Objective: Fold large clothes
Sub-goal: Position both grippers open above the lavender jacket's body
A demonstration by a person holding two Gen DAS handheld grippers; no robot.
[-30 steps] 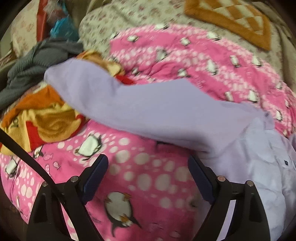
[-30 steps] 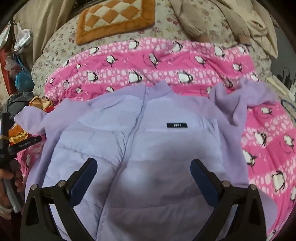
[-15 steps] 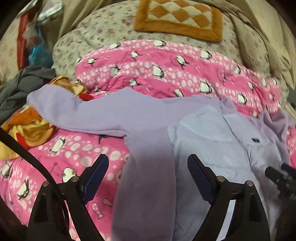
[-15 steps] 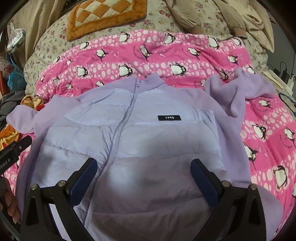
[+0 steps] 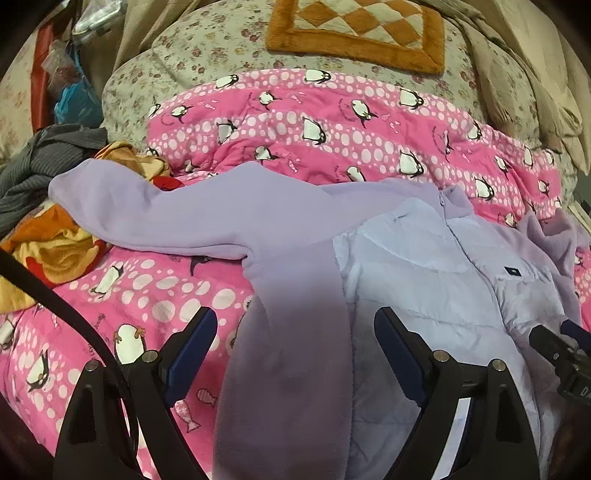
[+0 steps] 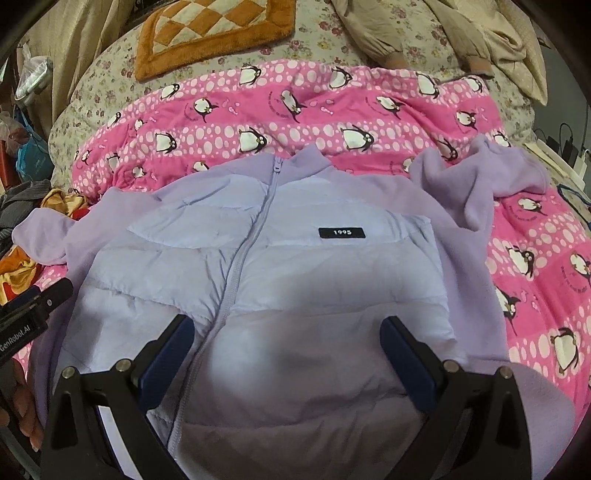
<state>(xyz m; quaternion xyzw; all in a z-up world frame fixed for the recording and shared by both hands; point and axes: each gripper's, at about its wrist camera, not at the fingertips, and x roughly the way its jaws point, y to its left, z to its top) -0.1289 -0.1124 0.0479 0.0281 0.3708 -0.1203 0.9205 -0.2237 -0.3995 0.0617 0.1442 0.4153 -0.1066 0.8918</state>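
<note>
Bedroom, cluttered; bed spread with a pink penguin-print quilt (image 6: pixel 369 110) over a floral cover, an orange-and-cream checked fleece mat (image 6: pixel 214 33) near the head edge. Laid flat across the middle of the quilt, front up and zipped: a lilac quilted jacket with fleece sleeves (image 6: pixel 295 280), small black "1995" label on the chest. One sleeve (image 5: pixel 155 218) stretched out toward the bed's left edge, its cuff resting by a heap of orange and grey clothes (image 5: pixel 48 236); the other sleeve (image 6: pixel 480 177) bunched toward the right edge.

Changed within the last second: left wrist view swung from the outstretched sleeve and bare quilt round to the jacket's side panel and body; right wrist view drawn slightly nearer the chest, collar now lower in view. Jacket itself unmoved, no fold made.

Left gripper (image 5: pixel 295 350) wide apart, empty, hovering over the fleece side panel below the armpit. Right gripper (image 6: pixel 288 350) likewise spread, holding nothing, above the lower front by the zip.

Probable meaning: spreading finished, both tools squared up to the garment, first sleeve fold likely next.
</note>
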